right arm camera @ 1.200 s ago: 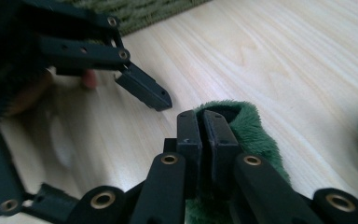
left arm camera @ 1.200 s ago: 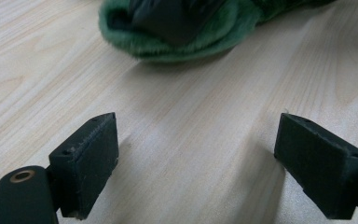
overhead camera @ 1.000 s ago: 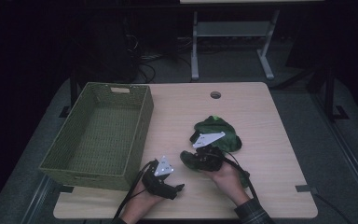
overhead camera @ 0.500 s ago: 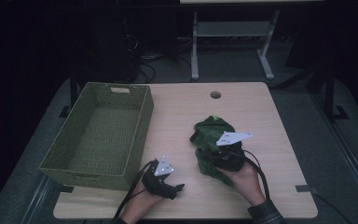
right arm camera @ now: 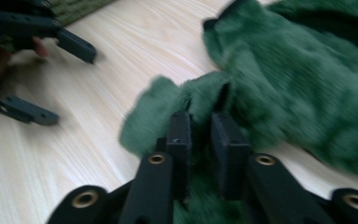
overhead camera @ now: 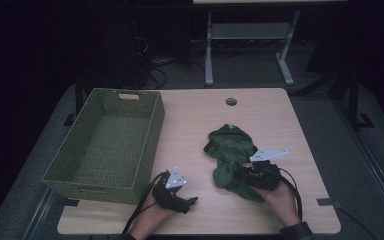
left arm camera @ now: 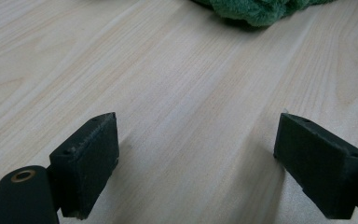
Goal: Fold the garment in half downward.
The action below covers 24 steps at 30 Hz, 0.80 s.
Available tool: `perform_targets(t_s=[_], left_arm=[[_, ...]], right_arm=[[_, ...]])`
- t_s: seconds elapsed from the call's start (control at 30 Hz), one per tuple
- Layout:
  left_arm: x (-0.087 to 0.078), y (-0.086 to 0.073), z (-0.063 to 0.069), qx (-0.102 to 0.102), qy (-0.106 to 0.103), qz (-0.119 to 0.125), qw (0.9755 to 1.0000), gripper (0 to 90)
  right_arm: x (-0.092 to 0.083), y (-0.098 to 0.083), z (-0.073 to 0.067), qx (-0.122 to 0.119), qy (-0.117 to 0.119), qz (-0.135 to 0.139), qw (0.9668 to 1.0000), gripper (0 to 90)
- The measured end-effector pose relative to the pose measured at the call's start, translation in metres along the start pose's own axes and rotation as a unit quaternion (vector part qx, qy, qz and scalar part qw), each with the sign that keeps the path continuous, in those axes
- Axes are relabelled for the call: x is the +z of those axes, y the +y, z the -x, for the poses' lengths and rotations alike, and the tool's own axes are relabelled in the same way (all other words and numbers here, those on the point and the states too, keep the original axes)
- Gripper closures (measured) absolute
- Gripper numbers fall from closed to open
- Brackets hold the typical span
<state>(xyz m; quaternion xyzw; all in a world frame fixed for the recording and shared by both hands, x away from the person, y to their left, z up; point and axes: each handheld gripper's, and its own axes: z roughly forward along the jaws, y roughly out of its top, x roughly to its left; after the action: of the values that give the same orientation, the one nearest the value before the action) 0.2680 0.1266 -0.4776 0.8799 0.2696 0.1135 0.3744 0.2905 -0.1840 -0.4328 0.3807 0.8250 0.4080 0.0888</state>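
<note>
A crumpled green cloth lies on the right half of the light wooden bench, stretching from about the middle of the bench towards the near edge. Its near end sits between the jaws of the right tool, held by a hand coming in from the near right. In the right gripper view the two black jaws stand close together with a fold of the fuzzy green cloth pinched between them; they have just been opening a little, yet the pads are pressed against the fabric, so the right tool is grasping the cloth.

The left tool rests low over the bench near the near edge, left of the cloth and well apart from it, held by the other hand. In the left gripper view its jaws stand wide apart over bare wood, released, with nothing between them; the edge of the cloth shows at the far side.

A woven green basket stands on the left part of the bench, just beside the left tool, its inside holding nothing visible. A small round hole marks the far middle of the bench.
</note>
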Motion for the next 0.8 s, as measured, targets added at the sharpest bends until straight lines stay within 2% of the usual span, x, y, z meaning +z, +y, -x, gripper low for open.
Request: perform_targets(t_s=[0.13,0.3,0.37,0.47,0.53,0.7,0.8], left_arm=[[0.000,0.000,0.000,-0.001,0.000,0.001,1.0000,13.0],[0.000,0.000,0.000,0.000,0.001,0.001,1.0000,13.1],[0.000,0.000,0.000,0.001,0.001,0.001,1.0000,13.0],[0.000,0.000,0.000,0.001,0.001,0.001,1.0000,13.1],[0.000,0.000,0.000,0.001,0.000,0.000,1.0000,13.0],[0.000,0.000,0.000,0.002,0.001,-0.001,1.0000,13.1],[0.000,0.000,0.000,0.001,0.000,0.000,1.0000,13.1]], right_arm=[[-0.011,-0.007,0.005,0.011,-0.015,0.000,0.9998,76.5],[-0.023,0.007,0.007,0.000,-0.020,0.028,0.9994,81.8],[-0.020,0.016,0.007,-0.008,-0.012,0.038,0.9992,84.3],[-0.009,0.026,0.007,-0.013,-0.007,0.039,0.9991,86.3],[0.002,0.027,0.010,-0.008,-0.006,0.019,0.9998,87.8],[0.024,0.012,0.014,-0.002,-0.005,-0.039,0.9992,89.0],[0.030,0.005,0.012,-0.008,-0.012,-0.052,0.9985,89.6]])
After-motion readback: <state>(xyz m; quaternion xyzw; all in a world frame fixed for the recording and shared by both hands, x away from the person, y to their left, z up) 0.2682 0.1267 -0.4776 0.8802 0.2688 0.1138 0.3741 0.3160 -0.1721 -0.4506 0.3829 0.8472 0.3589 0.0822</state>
